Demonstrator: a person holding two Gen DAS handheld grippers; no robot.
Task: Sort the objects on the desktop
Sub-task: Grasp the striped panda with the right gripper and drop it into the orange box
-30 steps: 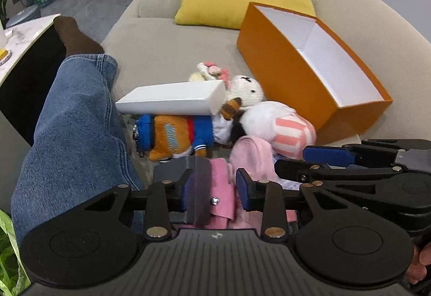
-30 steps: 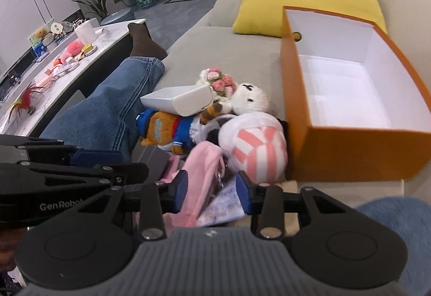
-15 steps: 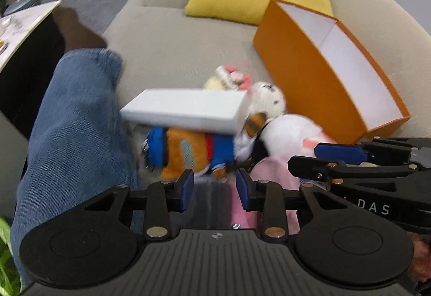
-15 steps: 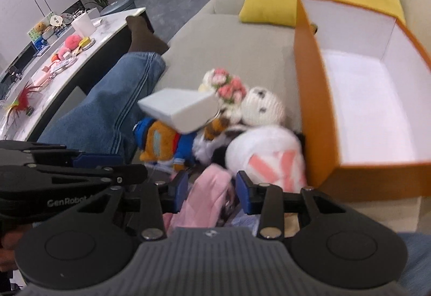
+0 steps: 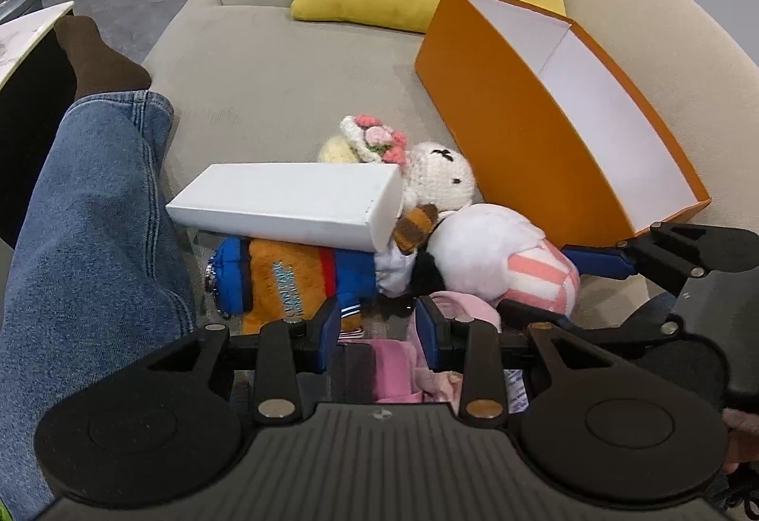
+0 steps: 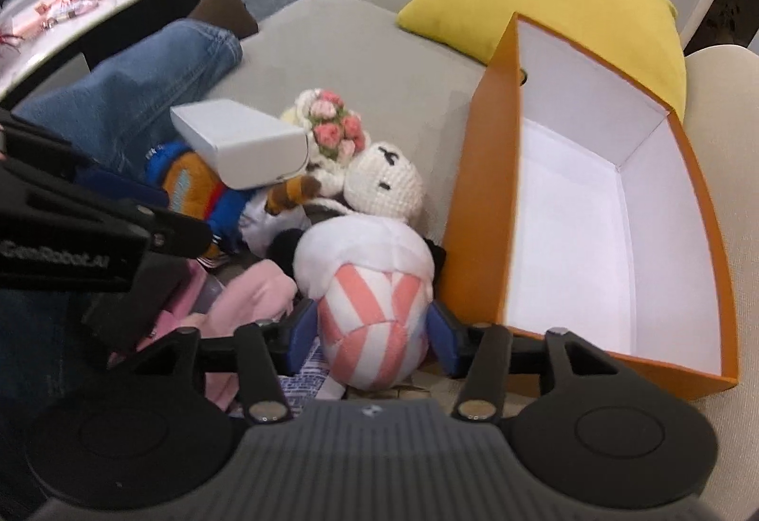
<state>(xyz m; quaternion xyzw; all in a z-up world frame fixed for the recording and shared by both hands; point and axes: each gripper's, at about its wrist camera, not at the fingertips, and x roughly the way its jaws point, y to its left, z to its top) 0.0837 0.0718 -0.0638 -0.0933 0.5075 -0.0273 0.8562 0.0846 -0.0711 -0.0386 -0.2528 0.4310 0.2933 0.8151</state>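
**Right fingers spread around the striped plush**

Since a second ago the right gripper (image 6: 370, 338) has swung off the pink cloth (image 6: 251, 298) and its fingers have just been opening; the pink-and-white striped plush (image 6: 374, 321) now sits between them, flanked on both sides, though whether the pads press it cannot be told. That plush lies on the sofa (image 5: 294, 60) at the near end of the toy heap, just beside the orange box (image 6: 479, 208), which stands to its right with the open top facing up. Its striped end points back toward the camera, so its long axis runs roughly along the fingers. The left gripper (image 5: 378, 326), half open, hovers over the pink cloth, and looks farther from the plush.
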